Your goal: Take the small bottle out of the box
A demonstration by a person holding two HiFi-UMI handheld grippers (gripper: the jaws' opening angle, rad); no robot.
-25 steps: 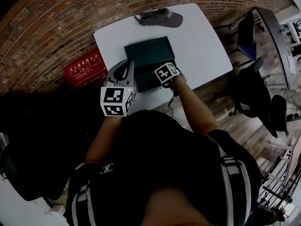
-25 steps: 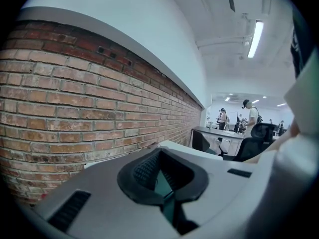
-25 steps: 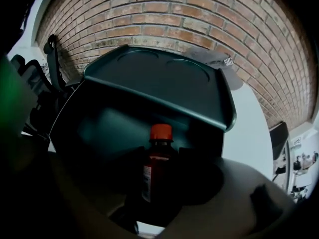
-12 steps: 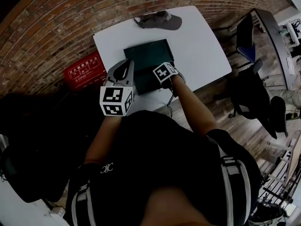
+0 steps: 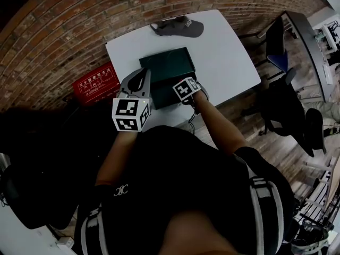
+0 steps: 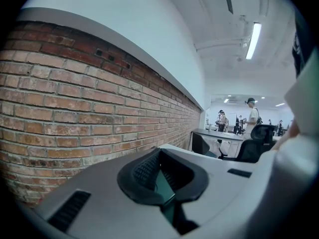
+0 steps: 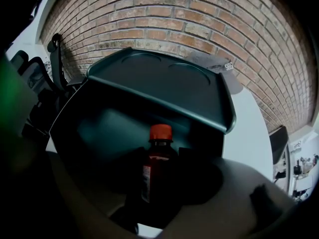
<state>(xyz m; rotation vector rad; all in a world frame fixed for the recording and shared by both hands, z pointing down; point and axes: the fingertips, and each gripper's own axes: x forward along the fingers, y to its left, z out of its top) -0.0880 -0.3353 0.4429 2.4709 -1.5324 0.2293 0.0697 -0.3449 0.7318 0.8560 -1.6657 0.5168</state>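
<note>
A dark green box (image 5: 166,68) lies open on the white table (image 5: 228,52). In the right gripper view its lid (image 7: 159,81) stands up behind a small brown bottle (image 7: 155,171) with an orange cap. My right gripper (image 7: 158,185) is shut on that bottle, its dark jaws on both sides of the body, over the box's inside. In the head view the right gripper (image 5: 185,91) sits at the box's near right corner. My left gripper (image 5: 138,83) is at the box's left edge; its jaws (image 6: 164,180) are shut on a thin green edge of the box.
A grey baseball cap (image 5: 178,26) lies at the table's far edge. A red crate (image 5: 97,82) stands on the floor by the brick wall. Office chairs (image 5: 280,41) and a desk stand to the right. People stand far off in the left gripper view.
My right gripper has drawn back slightly toward the near edge of the box with the bottle. The left gripper has held still.
</note>
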